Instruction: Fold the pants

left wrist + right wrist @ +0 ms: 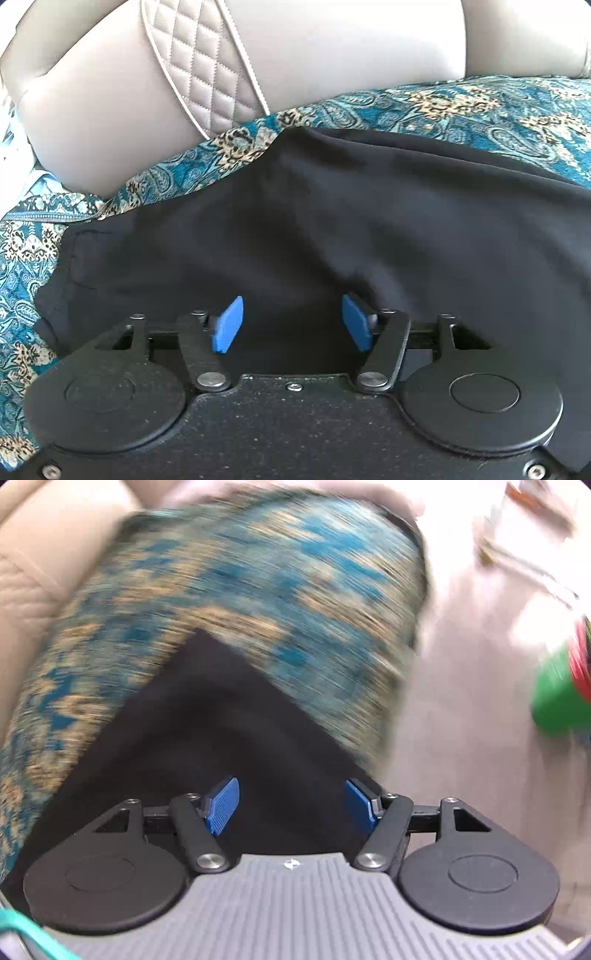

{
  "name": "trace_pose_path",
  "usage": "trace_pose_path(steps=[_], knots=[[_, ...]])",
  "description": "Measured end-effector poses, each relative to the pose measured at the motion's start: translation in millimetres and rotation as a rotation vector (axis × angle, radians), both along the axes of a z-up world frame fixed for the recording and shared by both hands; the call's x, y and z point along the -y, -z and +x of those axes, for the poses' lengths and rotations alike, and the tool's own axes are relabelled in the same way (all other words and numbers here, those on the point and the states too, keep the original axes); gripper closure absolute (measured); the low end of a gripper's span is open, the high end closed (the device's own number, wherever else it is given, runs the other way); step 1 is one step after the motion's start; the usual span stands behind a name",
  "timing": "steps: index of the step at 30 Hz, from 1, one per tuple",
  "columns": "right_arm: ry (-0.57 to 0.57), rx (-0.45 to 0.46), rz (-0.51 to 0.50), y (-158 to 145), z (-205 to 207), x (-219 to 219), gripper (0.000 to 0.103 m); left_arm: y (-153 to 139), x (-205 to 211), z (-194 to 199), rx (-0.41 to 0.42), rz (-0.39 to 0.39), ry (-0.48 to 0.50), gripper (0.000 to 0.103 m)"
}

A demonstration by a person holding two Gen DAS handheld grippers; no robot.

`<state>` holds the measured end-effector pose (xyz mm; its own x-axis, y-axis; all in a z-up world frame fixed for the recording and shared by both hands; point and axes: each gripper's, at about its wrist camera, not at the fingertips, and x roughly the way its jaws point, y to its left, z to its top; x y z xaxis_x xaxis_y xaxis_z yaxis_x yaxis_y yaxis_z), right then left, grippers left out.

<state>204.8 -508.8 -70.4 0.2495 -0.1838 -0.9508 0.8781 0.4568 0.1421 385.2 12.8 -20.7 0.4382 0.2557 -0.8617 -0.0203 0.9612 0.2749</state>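
On the sofa (110, 122) lies a blue and tan patterned cloth (480, 107), and the black pants (332, 221) are spread on top of that cloth. The sofa is big and beige, with a quilted strip running down its back.

From the left wrist, the pants run mostly side to side, from the left edge out past the right edge. A peak of black fabric points away toward the sofa back. The far edge of the pants sits near the sofa back, with a band of cloth showing between them.

From the right wrist, the picture is blurry. The pants (221, 720) make a pointed corner that aims away, up onto the cloth (258, 572). A pale floor (461, 701) is off to the right. A green and red thing (561, 694) sits at the right edge, too blurred to name.

No writing can be read.

The left gripper (291, 323) has its blue pads spread apart, with nothing pinched, right over the pants. The right gripper (291, 805) is spread wide too, holding nothing, low over the pants corner.
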Motion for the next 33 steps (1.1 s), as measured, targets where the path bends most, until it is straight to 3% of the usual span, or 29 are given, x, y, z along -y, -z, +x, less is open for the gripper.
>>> trace_pose_path(steps=[5,9,12,16,18,19,24,26,28,29,31,33], knots=[[0.154,0.038,0.137,24.2,-34.5,7.5,0.024,-0.3,-10.2,5.4,-0.035,-0.017,-0.049,0.034],[0.241,0.084,0.144,28.8,-43.1,7.3,0.023,0.2,-11.1,7.2,-0.044,-0.014,-0.072,0.032],[0.259,0.110,0.103,27.0,-45.0,7.3,0.032,-0.4,-10.1,6.5,-0.044,-0.004,-0.073,0.032],[0.304,0.177,0.148,27.6,-42.5,17.8,0.063,-0.5,-9.7,9.0,-0.049,-0.006,-0.074,0.032],[0.299,0.177,0.152,24.8,-40.6,19.5,0.092,-1.5,-11.2,9.8,-0.056,-0.010,-0.082,0.032],[0.280,0.175,0.147,22.0,-37.7,18.9,0.096,-1.8,-12.2,10.4,-0.059,-0.011,-0.086,0.032],[0.269,0.121,0.107,5.5,-48.9,7.5,0.096,-2.6,-20.2,10.8,-0.072,0.000,-0.102,0.033],[0.279,0.109,0.117,8.0,-62.0,3.6,0.091,-2.1,-24.3,10.8,-0.078,0.003,-0.110,0.033],[0.290,0.108,0.133,15.2,-72.0,2.8,0.070,-2.1,-27.4,10.7,-0.083,0.003,-0.114,0.033],[0.307,0.117,0.157,20.0,-77.2,2.8,0.047,-1.9,-28.2,10.6,-0.084,0.004,-0.114,0.033],[0.332,0.154,0.186,28.3,-86.4,1.3,0.037,-1.0,-29.0,10.4,-0.086,0.010,-0.112,0.033],[0.344,0.173,0.216,37.9,-91.4,-2.1,0.037,-0.3,-28.7,10.3,-0.086,0.014,-0.110,0.033]])
